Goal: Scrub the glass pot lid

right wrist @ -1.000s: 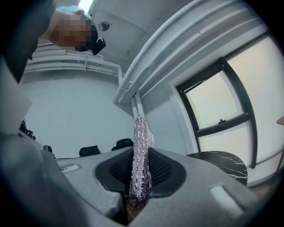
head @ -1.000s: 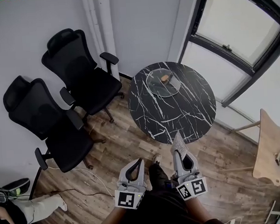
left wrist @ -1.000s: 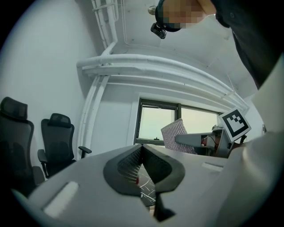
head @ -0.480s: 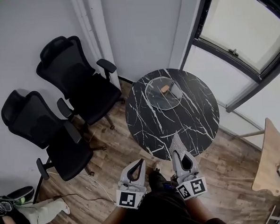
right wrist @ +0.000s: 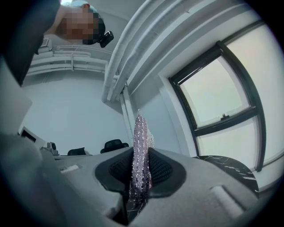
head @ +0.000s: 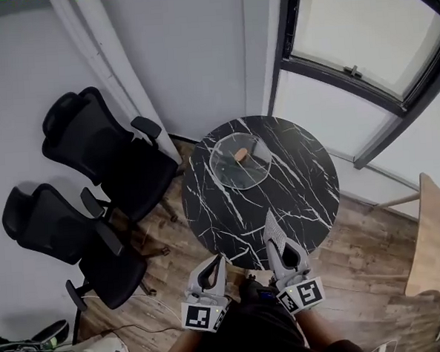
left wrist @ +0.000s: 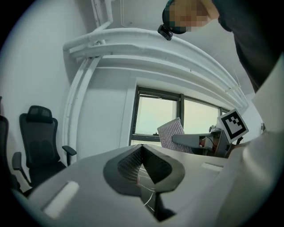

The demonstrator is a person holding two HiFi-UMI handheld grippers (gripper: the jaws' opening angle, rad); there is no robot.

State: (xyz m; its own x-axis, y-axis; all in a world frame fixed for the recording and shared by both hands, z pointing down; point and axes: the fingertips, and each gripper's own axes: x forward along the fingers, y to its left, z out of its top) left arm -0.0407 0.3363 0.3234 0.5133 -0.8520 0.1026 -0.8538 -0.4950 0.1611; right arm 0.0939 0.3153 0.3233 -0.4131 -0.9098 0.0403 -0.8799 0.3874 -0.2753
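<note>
In the right gripper view, the fingers (right wrist: pixel 163 170) of the right gripper (right wrist: pixel 140 153) are seen closed on a silvery mesh scrubbing cloth (right wrist: pixel 140 128). The cloth is pinched edge-on between the dark pads and stands up well above them. In the left gripper view, the fingers (left wrist: pixel 128 163) of the left gripper (left wrist: pixel 142 148) are seen brought together at their tips, with no object held between them. In the head view, both grippers are observed side by side, held low and close to the person's body. The left one is seen over the wooden floor (head: pixel 359 267). The right one is raised a little further forward, so that its cloth is seen against the near edge of the round black marble tabletop (head: pixel 299 196). The glass pot lid (head: pixel 231 171) is found lying flat on the far left part of that tabletop, with its tan knob (head: pixel 239 155) uppermost. The lid is well apart from both grippers and is touched by neither. Two black office chairs (head: pixel 100 153) are recorded to the left of the tabletop, set near the white wall (head: pixel 190 54). A dark-framed window (head: pixel 360 36) is noted beyond the tabletop on the right. A pale wooden surface (head: pixel 432 233) is partly in view at the right edge.
</note>
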